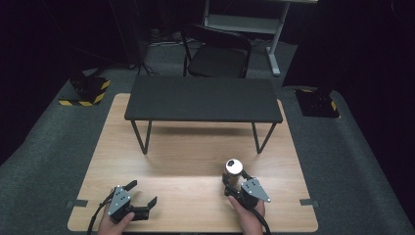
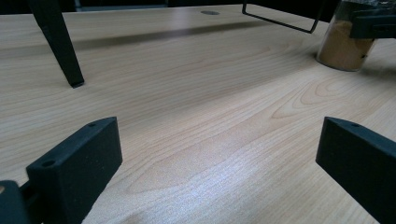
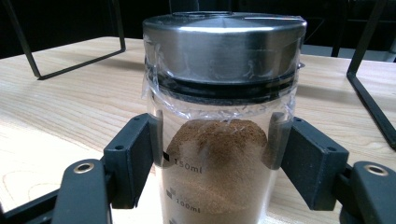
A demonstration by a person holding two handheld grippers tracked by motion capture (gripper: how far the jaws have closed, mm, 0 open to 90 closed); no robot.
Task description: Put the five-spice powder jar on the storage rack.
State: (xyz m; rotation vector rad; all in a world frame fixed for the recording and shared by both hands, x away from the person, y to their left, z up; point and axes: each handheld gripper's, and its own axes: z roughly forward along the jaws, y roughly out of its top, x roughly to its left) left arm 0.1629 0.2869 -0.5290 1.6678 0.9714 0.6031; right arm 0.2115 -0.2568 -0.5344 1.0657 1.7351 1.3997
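1. The right claw (image 3: 212,154) is clamped on the jar (image 3: 219,116) of brown powder, which stands on the desk (image 1: 195,152) ahead of the right hand.
2. Lift straight, keeping the jar upright.
3. The left claw (image 1: 139,193) rests apart, empty.

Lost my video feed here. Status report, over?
Right tool shut on spice jar. Left tool open, idle on table. Jar upright, lid on. Black shelf ahead, path clear.
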